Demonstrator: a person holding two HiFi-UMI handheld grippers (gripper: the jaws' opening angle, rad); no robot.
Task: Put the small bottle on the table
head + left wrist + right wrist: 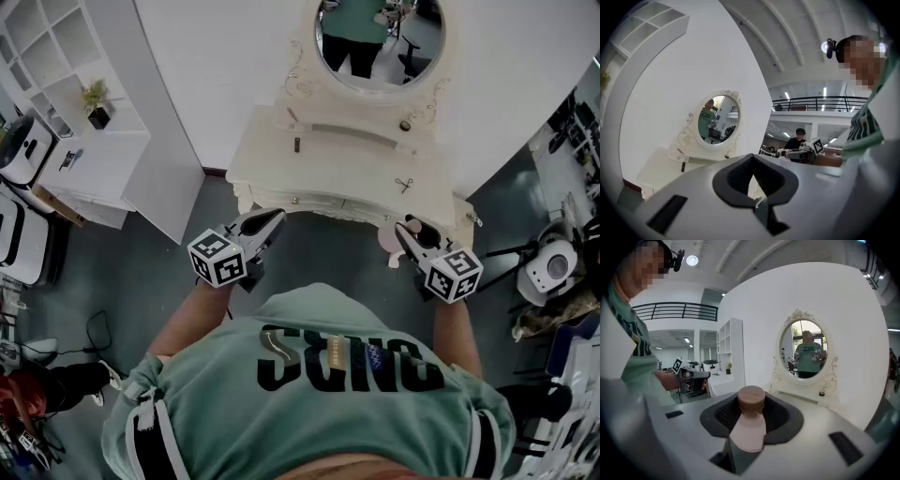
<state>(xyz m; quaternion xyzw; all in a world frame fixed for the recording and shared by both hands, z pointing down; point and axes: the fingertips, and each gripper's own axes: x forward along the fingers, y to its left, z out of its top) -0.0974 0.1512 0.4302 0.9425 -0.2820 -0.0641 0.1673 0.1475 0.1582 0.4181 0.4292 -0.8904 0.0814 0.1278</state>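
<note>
The small pink bottle [749, 425] with a wooden cap [751, 399] lies along the jaws of my right gripper [751, 405], which is shut on it. In the head view the bottle [387, 246] hangs just off the front right edge of the white dressing table [328, 173], held by the right gripper [405, 230]. My left gripper [272, 221] hovers at the table's front left edge. Its dark pads [766, 176] meet at the tip with nothing between them.
An oval mirror [378, 37] stands at the back of the table. A small dark bottle [296, 144], a dark jar [405, 125] and scissors [404, 184] lie on the tabletop. A white shelf unit [89, 164] with a plant [96, 103] stands to the left, and white equipment [548, 267] to the right.
</note>
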